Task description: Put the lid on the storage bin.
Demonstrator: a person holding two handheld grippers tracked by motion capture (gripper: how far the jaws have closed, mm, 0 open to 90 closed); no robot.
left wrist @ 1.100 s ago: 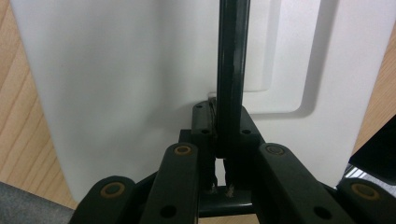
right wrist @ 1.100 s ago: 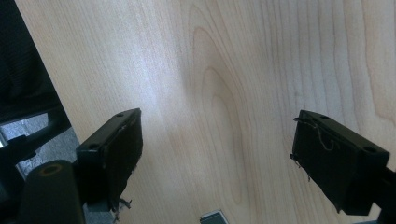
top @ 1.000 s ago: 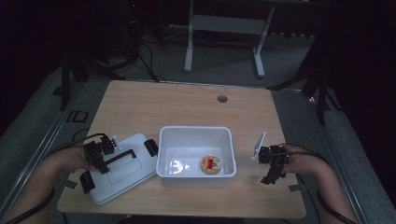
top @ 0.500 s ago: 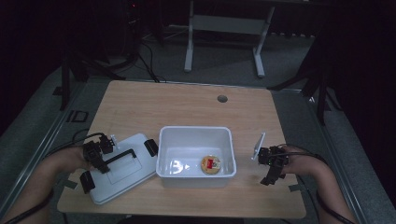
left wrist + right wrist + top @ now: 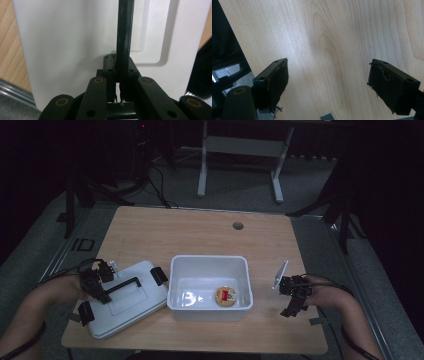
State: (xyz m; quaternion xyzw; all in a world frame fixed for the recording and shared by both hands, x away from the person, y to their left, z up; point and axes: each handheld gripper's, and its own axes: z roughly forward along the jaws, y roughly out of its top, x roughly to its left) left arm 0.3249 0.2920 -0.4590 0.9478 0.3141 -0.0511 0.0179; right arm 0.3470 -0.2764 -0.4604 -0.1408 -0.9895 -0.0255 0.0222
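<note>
While our left gripper (image 5: 95, 285) clamps the lid's (image 5: 125, 300) black handle (image 5: 124, 37), lid lying at nine o'clock of the tub (image 5: 209, 290), our right gripper (image 5: 294, 296) waits wide open. Next, we judge: lift and seat it squarely.

Table (image 5: 200, 235) holds a bin (image 5: 209, 265) at centre near edge. Inside the bin, a small round item (image 5: 226, 296) lies at its near right. Lid (image 5: 127, 302) lies on the table just left of the bin, touching its left wall, tilted. Left gripper (image 5: 100, 287) sits on the lid handle (image 5: 124, 37). Right gripper (image 5: 292, 295) is right of the bin, apart, over bare table.
</note>
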